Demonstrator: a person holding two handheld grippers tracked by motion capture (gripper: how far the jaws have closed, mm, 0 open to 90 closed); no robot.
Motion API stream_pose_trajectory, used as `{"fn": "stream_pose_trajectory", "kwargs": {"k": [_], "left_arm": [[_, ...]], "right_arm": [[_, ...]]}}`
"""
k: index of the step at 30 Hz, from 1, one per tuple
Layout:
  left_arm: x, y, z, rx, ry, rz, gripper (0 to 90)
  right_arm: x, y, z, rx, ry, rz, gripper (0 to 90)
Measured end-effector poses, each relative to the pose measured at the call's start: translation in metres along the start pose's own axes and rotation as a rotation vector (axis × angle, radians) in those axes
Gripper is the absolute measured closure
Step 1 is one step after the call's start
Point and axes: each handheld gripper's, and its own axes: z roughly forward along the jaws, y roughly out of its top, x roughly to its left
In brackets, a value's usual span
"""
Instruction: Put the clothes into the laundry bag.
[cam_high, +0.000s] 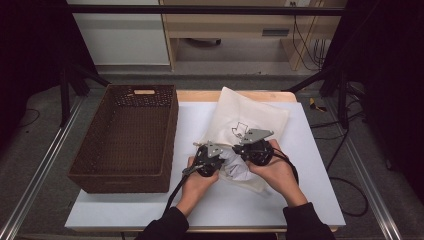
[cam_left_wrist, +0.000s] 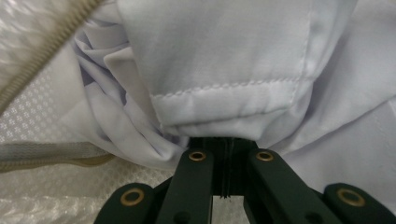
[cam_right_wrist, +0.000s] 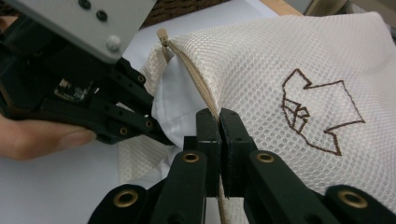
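The right tool (cam_right_wrist: 219, 122) pinches the bag's (cam_right_wrist: 299, 60) zipper edge at 3 o'clock, holding it open; the left tool (cam_left_wrist: 230, 145) clamps the shirt (cam_left_wrist: 224, 70) to feed it in.

At lower centre, the right gripper (cam_right_wrist: 219, 122) clamped the bag's (cam_right_wrist: 280, 56) zipper edge (cam_right_wrist: 194, 77); the left gripper (cam_right_wrist: 156, 128) reached in from upper left.

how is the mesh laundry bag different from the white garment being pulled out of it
The mesh laundry bag is cream netting with a brown embroidered outline and a zipper; the white garment is smooth woven cloth with a stitched hem. The bag lies mostly flat on the table, while the garment is bunched at its opening. The right gripper pinches the bag's zipper edge; the left gripper pinches the garment. Both are pale, soft fabric.
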Motion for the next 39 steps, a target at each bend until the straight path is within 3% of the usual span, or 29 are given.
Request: {"fn": "stream_pose_trajectory", "kwargs": {"k": [7, 9, 22, 39], "left_arm": [[0.001, 0.001, 0.004, -0.012, 0.006, -0.019, 90.0], [0.000, 0.005, 0.005, -0.010, 0.015, -0.004, 90.0], [0.001, 0.014, 0.019, -0.025, 0.026, -0.018, 89.9], [0.006, 0.019, 0.032, -0.046, 0.012, -0.016, 90.0]], "right_arm": [[0.000, -0.006, 0.002, 0.011, 0.002, 0.010, 88.0], [-0.001, -0.006, 0.003, 0.013, 0.004, 0.012, 88.0], [-0.002, -0.007, 0.002, 0.027, 0.001, 0.010, 88.1], [-0.002, -0.011, 0.003, 0.034, -0.008, 0.011, 88.1]]}}
